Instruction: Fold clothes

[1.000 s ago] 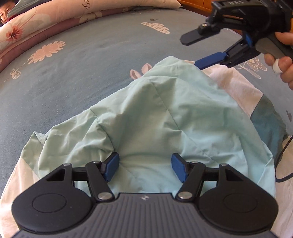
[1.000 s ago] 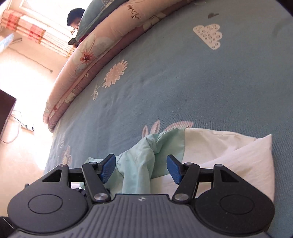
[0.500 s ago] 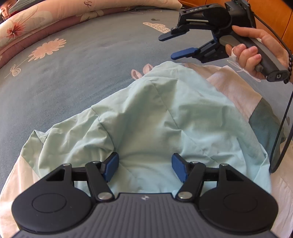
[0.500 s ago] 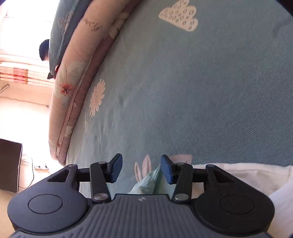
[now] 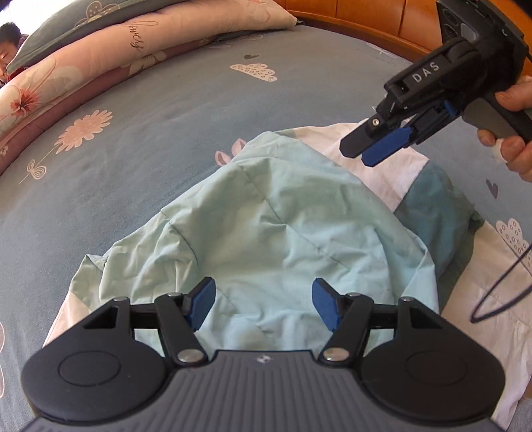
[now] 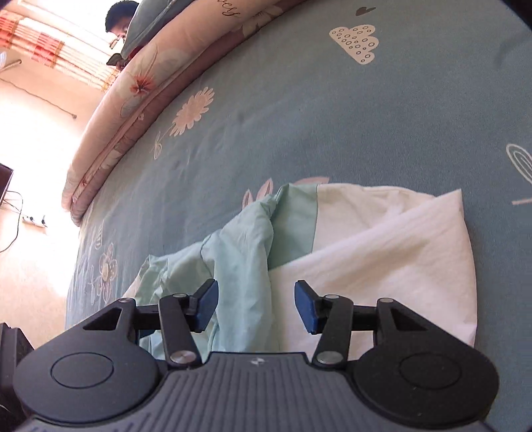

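Note:
A crumpled garment (image 5: 282, 216), mint green with white panels and a dark teal patch, lies on the bed. My left gripper (image 5: 264, 305) hovers open over its near mint part, with nothing between the pads. In the left wrist view my right gripper (image 5: 365, 154), held by a hand (image 5: 512, 146), hangs above the garment's far white edge. In the right wrist view the right gripper (image 6: 256, 305) has its jaws opening above the fold where mint cloth (image 6: 239, 259) meets white cloth (image 6: 382, 249). The pads press on nothing.
The bed has a blue-grey sheet (image 5: 149, 139) printed with flowers and clouds. A folded pink floral quilt (image 5: 66, 76) lies along its far side, with a person (image 6: 119, 16) behind it. A wooden headboard (image 5: 382, 20) runs at the back right. A dark cable (image 5: 498, 282) loops at the right.
My right gripper swung out over the bare sheet, then back above the garment's white edge, its jaws narrower than a second ago. The left gripper rose a little and stayed open.

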Tool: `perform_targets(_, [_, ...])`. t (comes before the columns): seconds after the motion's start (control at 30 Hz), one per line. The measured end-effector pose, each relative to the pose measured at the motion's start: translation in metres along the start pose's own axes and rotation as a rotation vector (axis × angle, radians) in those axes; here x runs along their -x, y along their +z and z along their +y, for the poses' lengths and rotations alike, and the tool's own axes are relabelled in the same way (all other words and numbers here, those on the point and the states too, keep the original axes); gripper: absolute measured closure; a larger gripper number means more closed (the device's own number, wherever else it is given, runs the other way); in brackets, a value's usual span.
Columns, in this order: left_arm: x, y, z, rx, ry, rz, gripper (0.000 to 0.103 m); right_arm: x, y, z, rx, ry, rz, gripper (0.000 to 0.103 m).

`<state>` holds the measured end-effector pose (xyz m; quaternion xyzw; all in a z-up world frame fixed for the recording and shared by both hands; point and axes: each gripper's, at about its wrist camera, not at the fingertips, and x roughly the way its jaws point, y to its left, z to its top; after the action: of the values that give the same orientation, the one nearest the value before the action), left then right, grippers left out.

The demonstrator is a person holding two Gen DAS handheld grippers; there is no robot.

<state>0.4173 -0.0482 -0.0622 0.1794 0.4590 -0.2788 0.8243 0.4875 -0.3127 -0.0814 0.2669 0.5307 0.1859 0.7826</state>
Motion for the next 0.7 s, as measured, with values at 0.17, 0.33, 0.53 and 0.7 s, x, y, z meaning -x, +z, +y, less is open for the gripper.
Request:
perform_targets(0.17, [0.015,-0.028,-0.019,0.012,-0.005,0.031,0.038,0.009,-0.061,0.039,0.172,-0.032,0.091,0.043])
perform_targets(0.33, [0.007,-0.048,-0.018,0.073,-0.004,0.062,0.034,-0.003,-0.100,0.069,0.314,-0.051,0.107,0.041])
perform_targets(0.53, [-0.003,-0.050,0.004,0.160,-0.032,0.066,0.030,-0.044,-0.105,0.089,0.473,-0.212,0.075,0.041])
perform_targets(0.7, [0.031,-0.053,0.007,0.176,-0.013,0.029,0.031,-0.033,-0.113,0.105,0.561,-0.259,0.042,0.041])
